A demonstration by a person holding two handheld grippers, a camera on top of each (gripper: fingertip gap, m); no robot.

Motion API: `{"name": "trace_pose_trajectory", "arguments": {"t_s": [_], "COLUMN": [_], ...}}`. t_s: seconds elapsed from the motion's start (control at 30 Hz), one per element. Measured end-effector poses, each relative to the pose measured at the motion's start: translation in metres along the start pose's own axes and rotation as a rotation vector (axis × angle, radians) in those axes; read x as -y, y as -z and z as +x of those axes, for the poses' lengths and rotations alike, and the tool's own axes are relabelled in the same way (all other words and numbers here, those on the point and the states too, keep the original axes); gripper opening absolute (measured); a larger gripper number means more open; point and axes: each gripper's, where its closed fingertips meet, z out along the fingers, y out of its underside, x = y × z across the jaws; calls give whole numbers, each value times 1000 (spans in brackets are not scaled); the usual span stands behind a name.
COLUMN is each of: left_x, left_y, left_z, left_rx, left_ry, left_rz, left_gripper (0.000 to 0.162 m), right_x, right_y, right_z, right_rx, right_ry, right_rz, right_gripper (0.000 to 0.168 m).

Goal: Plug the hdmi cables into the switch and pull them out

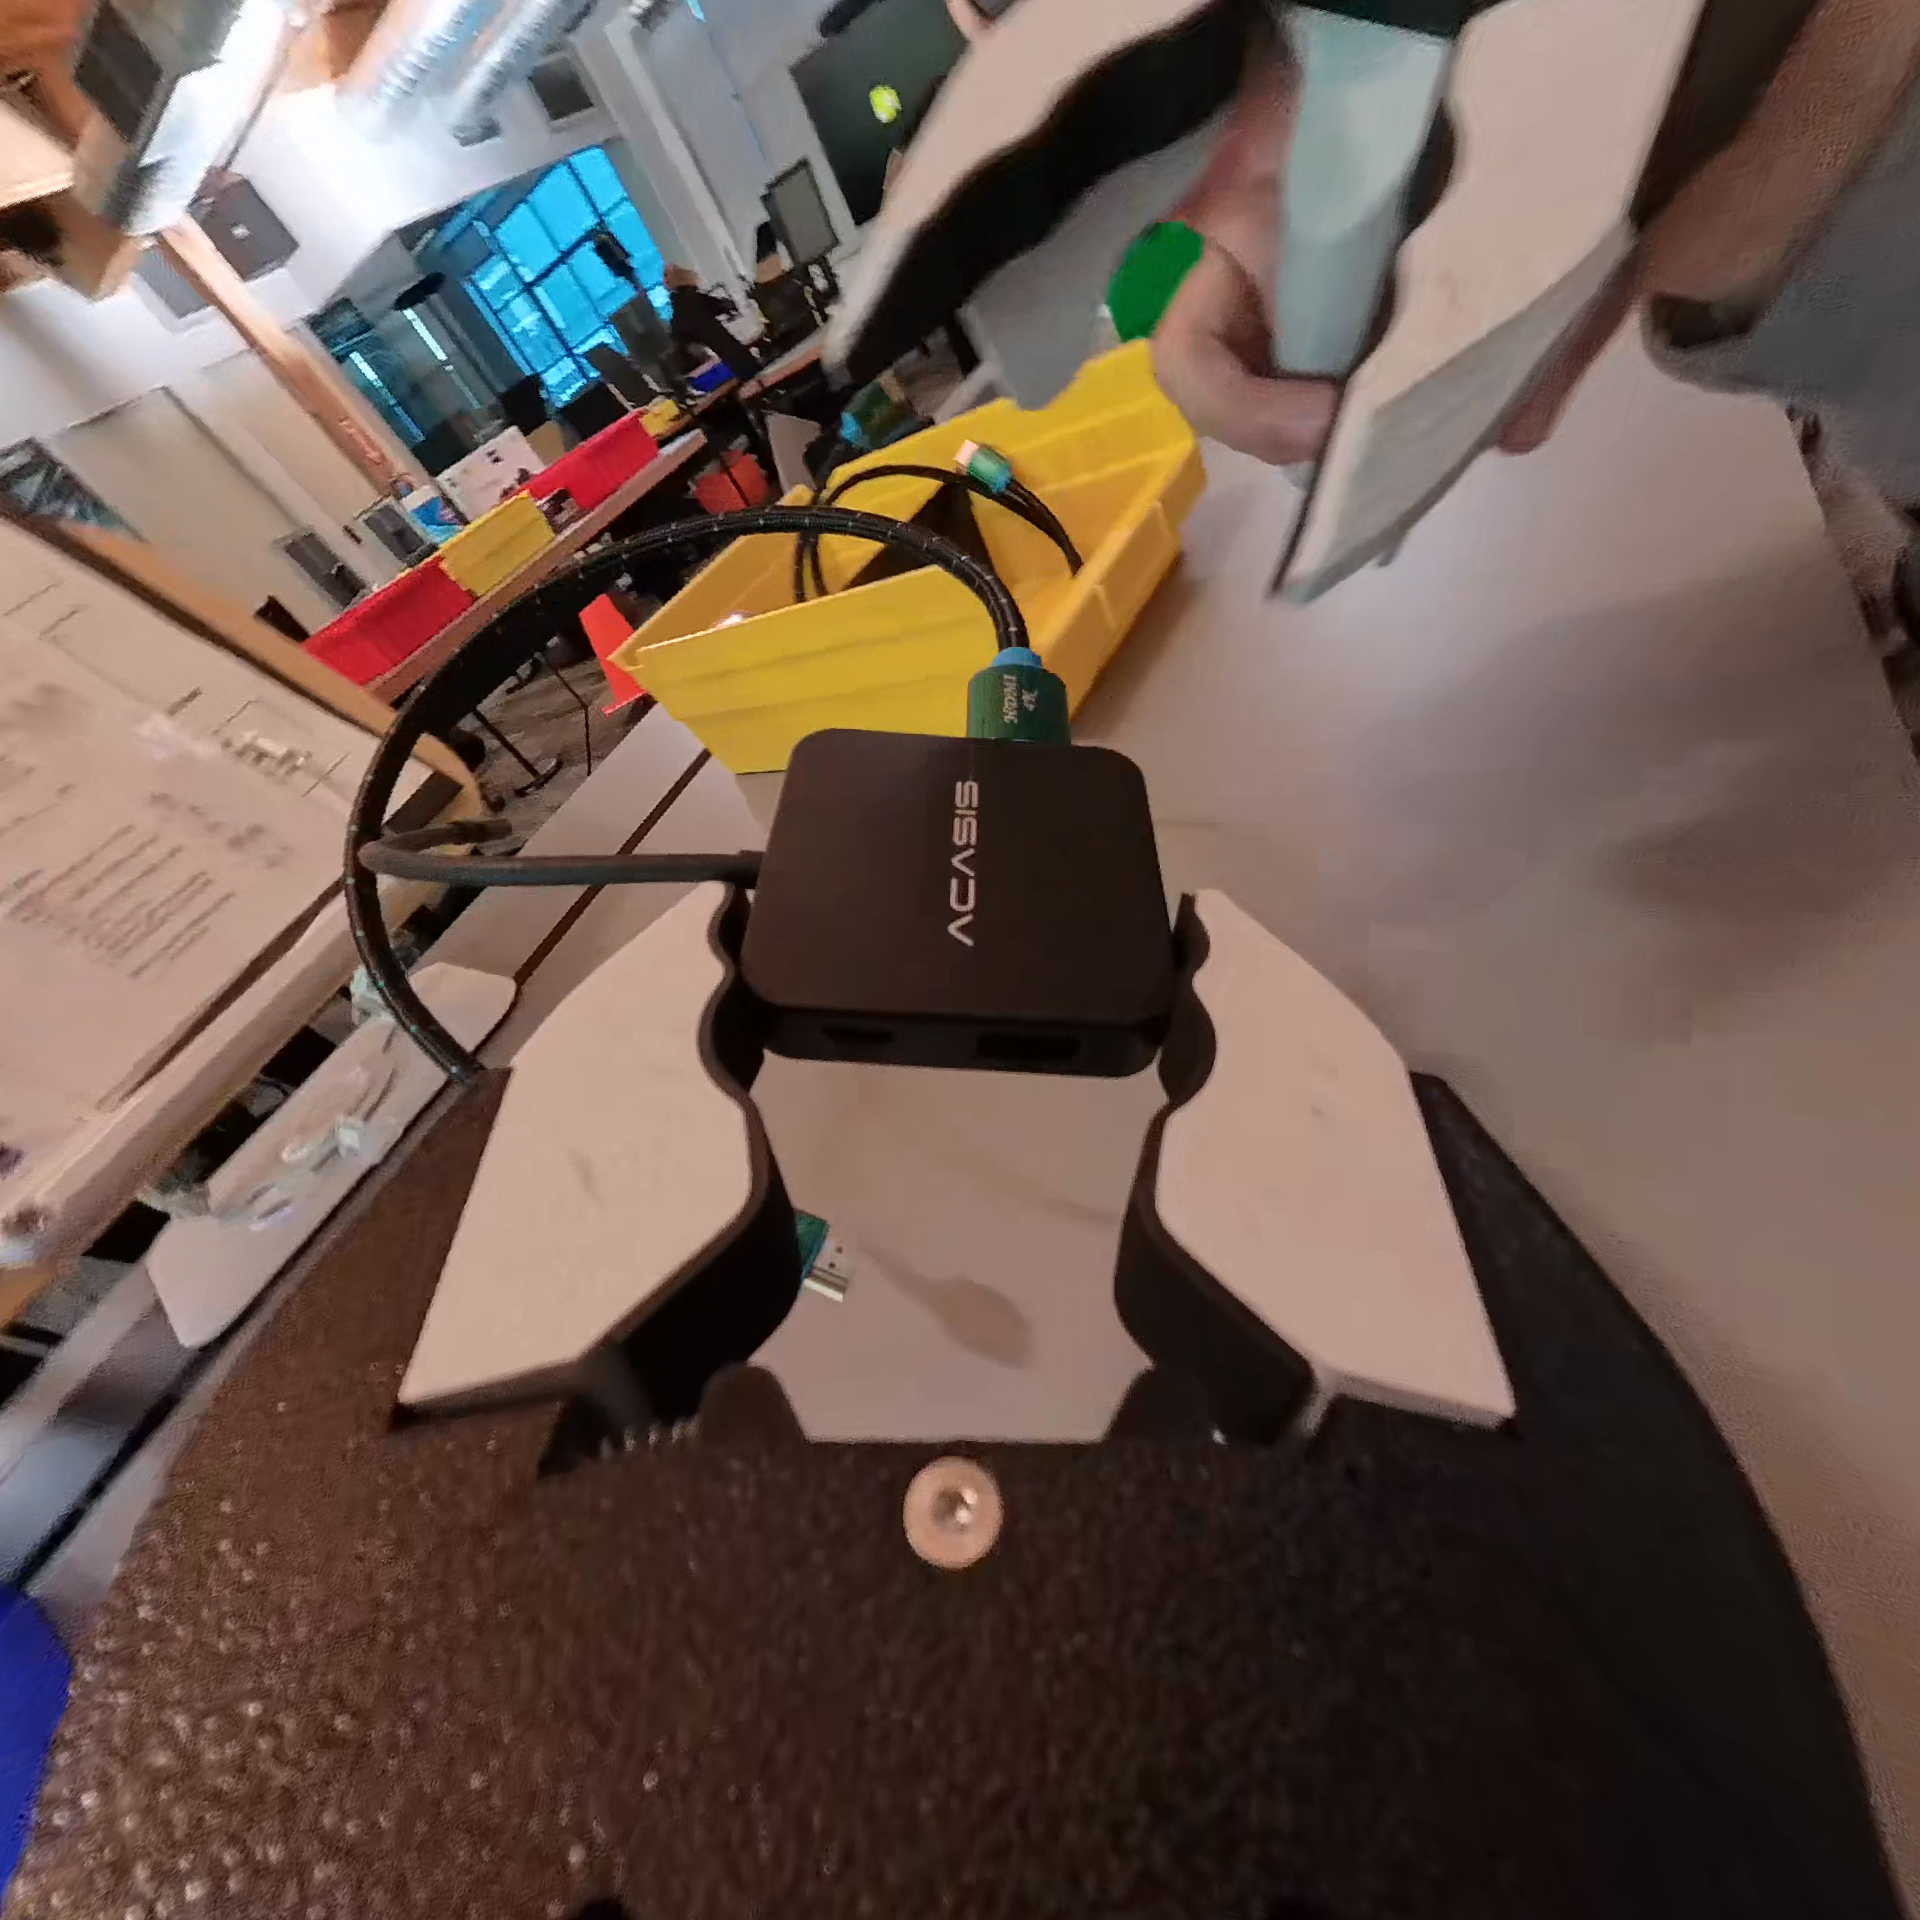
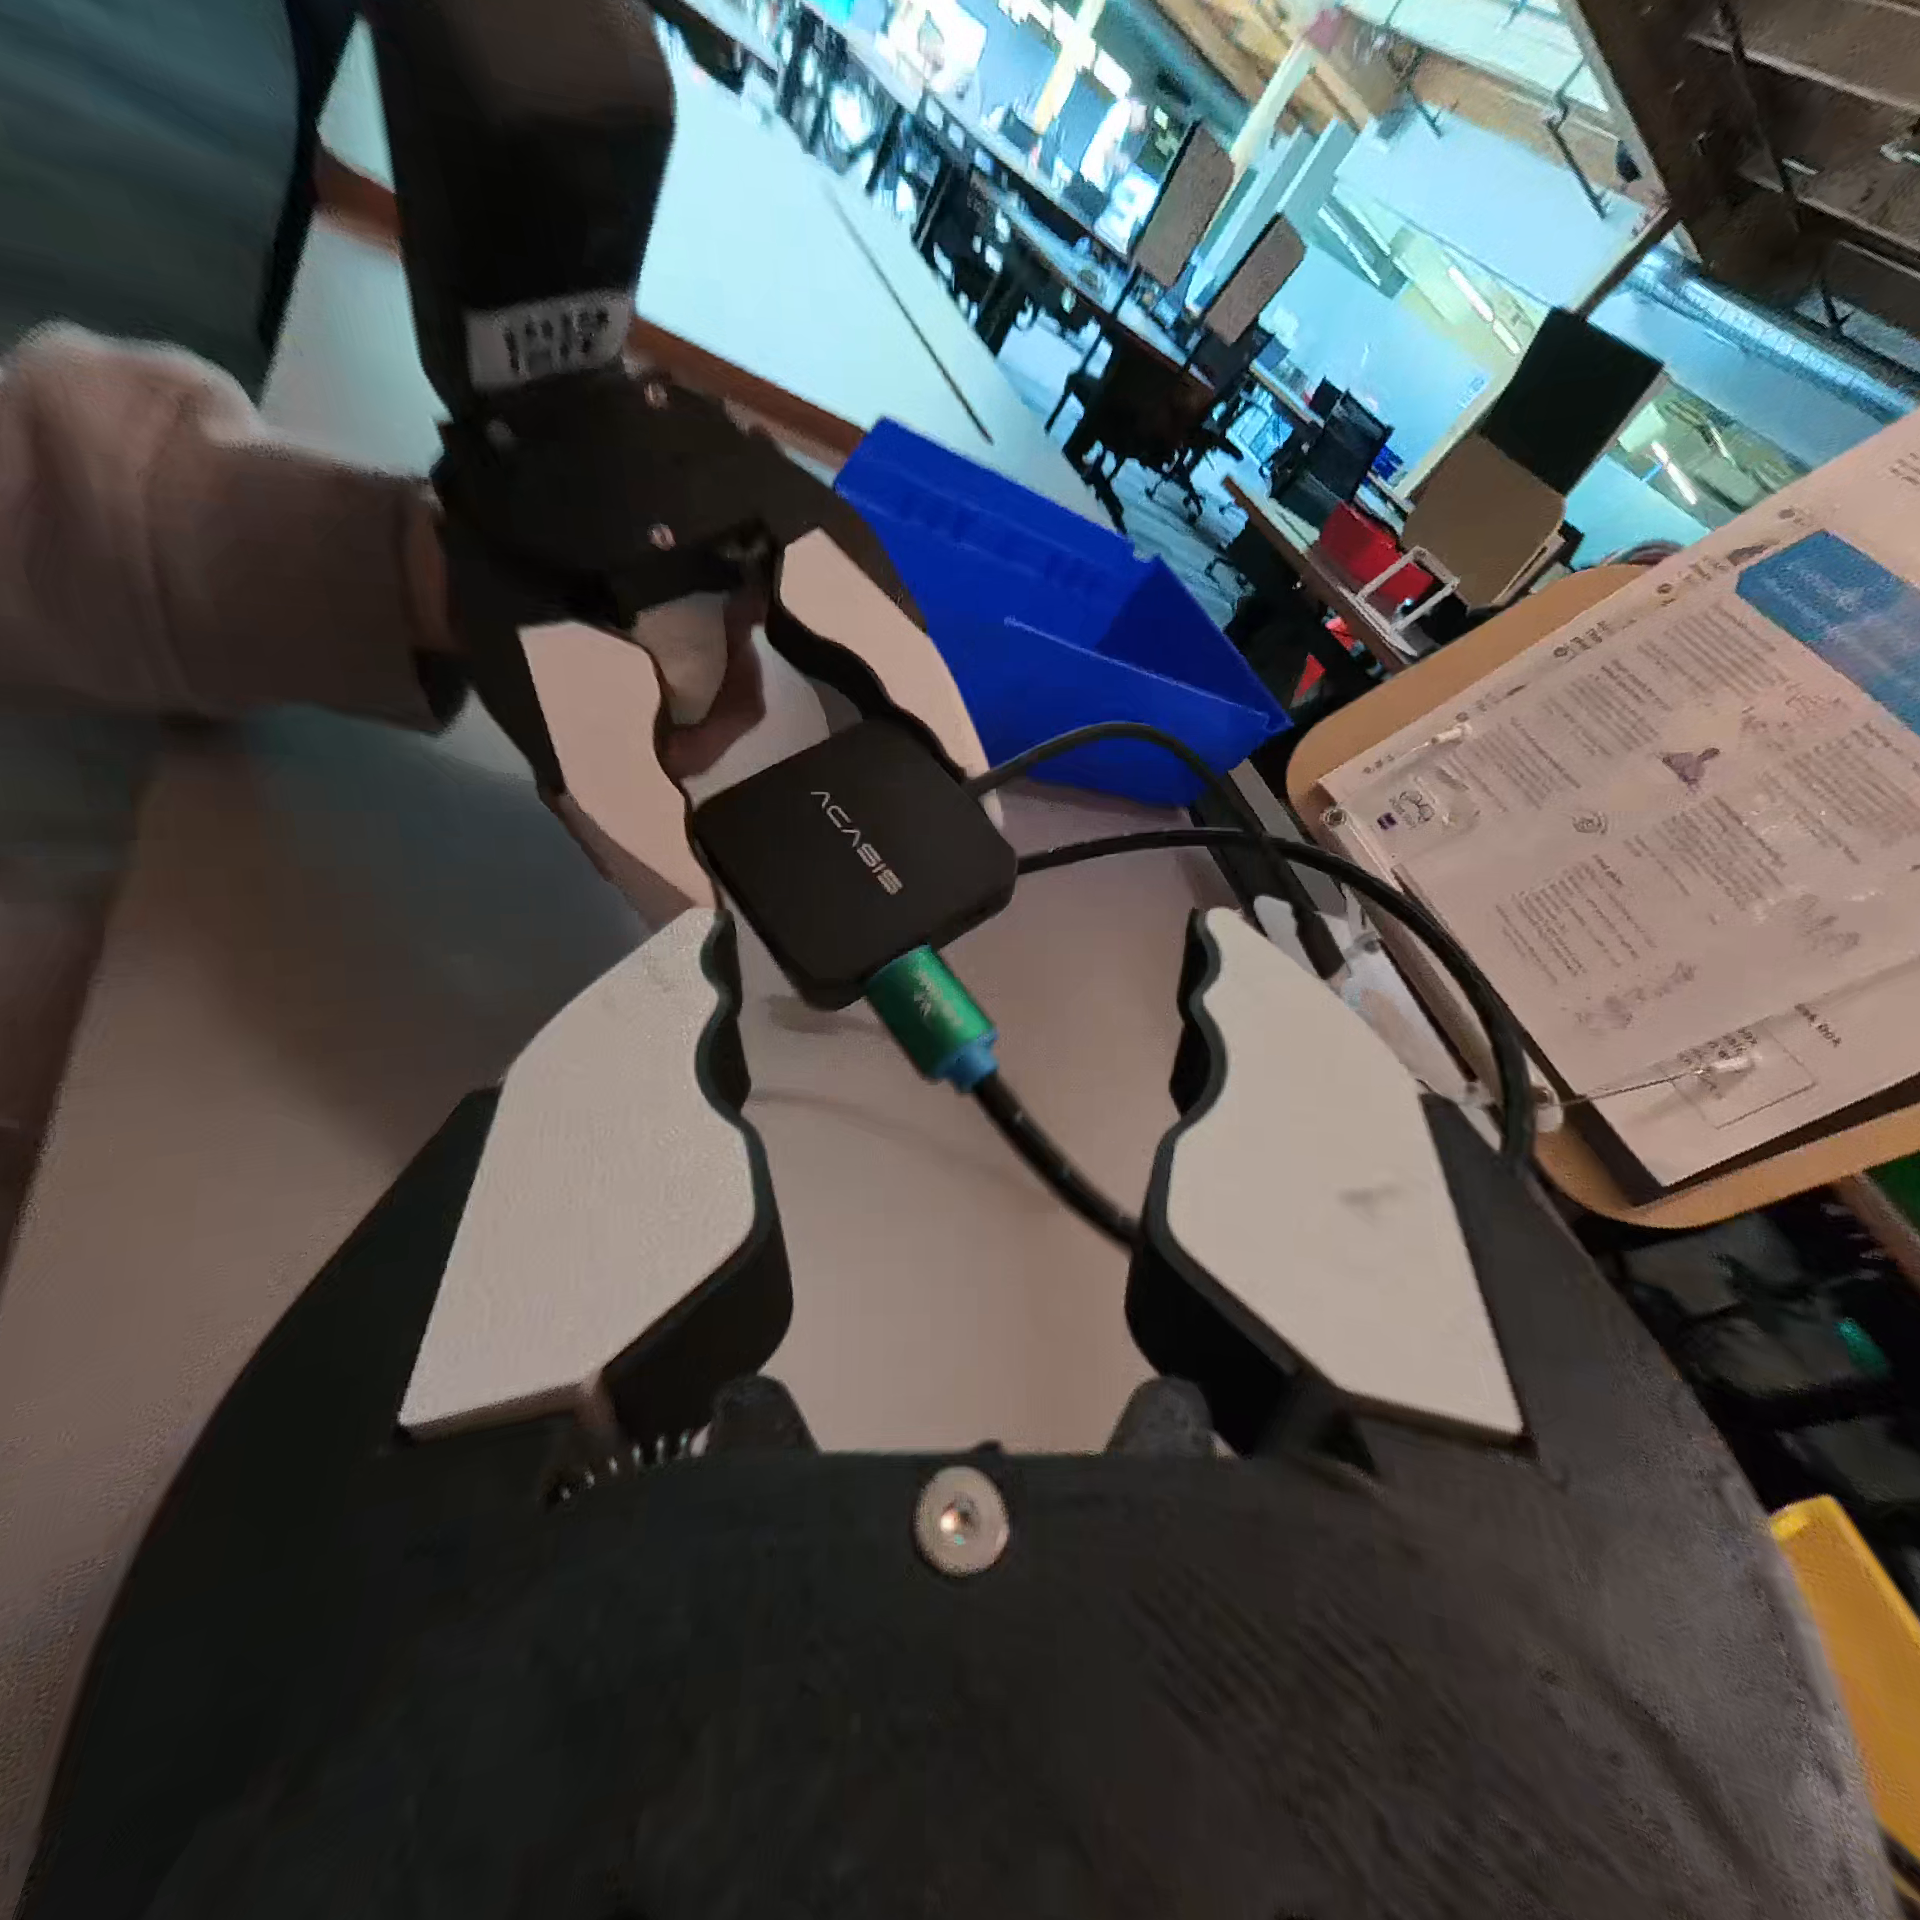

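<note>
1. nearest the left camera, a loose plug (image 1: 828, 1259) lies on the table (image 1: 1455, 831) between the roots of the left claw (image 1: 961, 940) fingers — not in any port.
2. left claw: its fingers pinch the switch (image 1: 956, 883), a flat black box, by its two sides and steady it on the table; the two ports facing this camera are empty.
3. on the far side of the switch a green plug (image 1: 1018, 707) with its braided cable (image 1: 436, 748) sits in a port, and a thinner cord leaves the box to the left.
4. right claw (image 2: 956, 956): spread wide, holding nothing, hovering just short of the green plug with the cable running between its fingers.
5. step in hand, as i judge it — pulling this plug out.
6. next move calls for closing the right claw on the plug's green body, then drawing straight back along the port while the left claw keeps the switch from sliding.
7. a yellow bin (image 1: 935, 623) behind the switch holds another cable.
</note>
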Motion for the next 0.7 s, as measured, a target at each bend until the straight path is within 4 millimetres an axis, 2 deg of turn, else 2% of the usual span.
{"name": "trace_pose_trajectory", "arguments": {"t_s": [0.2,0.3,0.33,0.43,0.57,0.7], "left_x": [3,-3,-4,-9,-3,-6], "left_y": [-9,-10,-10,-12,-12,-14], "left_z": [29,35,39,46,46,44], "left_rx": [-94,-125,-146,-183,-201,-154], "left_ry": [-165,-220,-235,-251,-230,-267], "left_rz": [-69,-108,-111,-118,-43,-37], "left_gripper": [76,76,76,76,76,72], "right_x": [-34,-41,-42,-49,-41,-52], "right_y": [-21,-23,-22,-21,-18,-17], "right_z": [-32,-42,-48,-52,-50,-48], "right_rx": [114,165,192,228,227,212], "right_ry": [192,252,274,291,265,295], "right_rz": [-189,-214,-213,-248,-227,-340], "right_gripper": [87,79,70,67,67,67]}}
